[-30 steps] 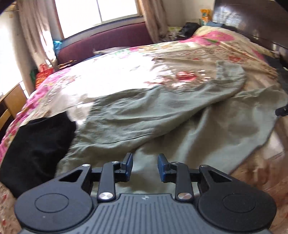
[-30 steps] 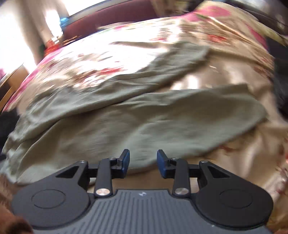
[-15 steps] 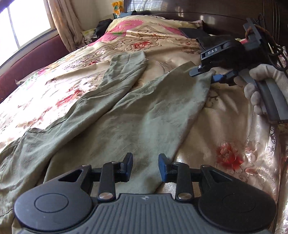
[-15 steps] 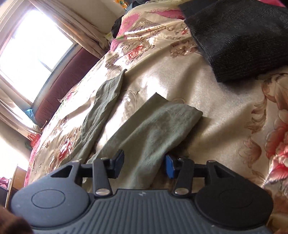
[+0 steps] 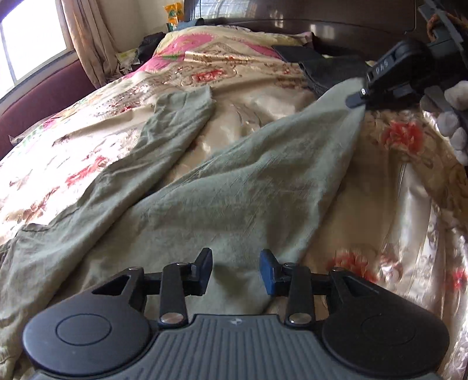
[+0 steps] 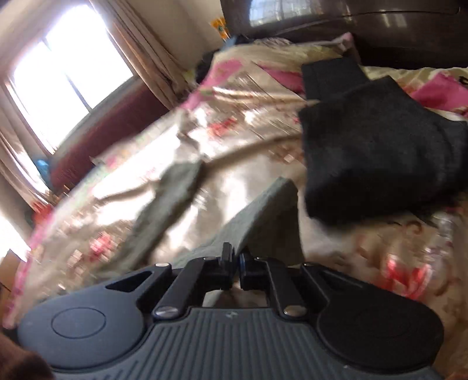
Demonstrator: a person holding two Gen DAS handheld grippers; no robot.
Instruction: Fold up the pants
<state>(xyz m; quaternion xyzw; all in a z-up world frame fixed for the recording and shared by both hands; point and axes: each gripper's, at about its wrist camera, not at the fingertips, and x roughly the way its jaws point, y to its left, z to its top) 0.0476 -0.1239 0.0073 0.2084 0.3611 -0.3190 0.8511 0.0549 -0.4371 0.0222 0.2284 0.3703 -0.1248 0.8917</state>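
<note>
Olive-green pants (image 5: 222, 187) lie spread on a floral bedspread (image 5: 403, 204), both legs running away from me. My left gripper (image 5: 236, 271) is open and empty, low over the near leg's lower edge. My right gripper (image 6: 235, 261) is shut on the cuff of the near leg (image 6: 263, 210) and lifts it off the bed. In the left wrist view the right gripper (image 5: 361, 100) shows at the upper right, pinching that cuff, held by a white-gloved hand (image 5: 456, 122). The far leg (image 5: 181, 117) lies flat.
A folded black garment (image 6: 377, 152) lies on the bed just beyond the lifted cuff; it also shows in the left wrist view (image 5: 327, 70). A dark wooden headboard (image 5: 321, 23) stands behind. A window with curtains (image 6: 70, 76) and a maroon bench are at the left.
My right gripper has closed on the near leg's cuff and raised it. My left gripper has stayed open and shifted slightly along the near leg.
</note>
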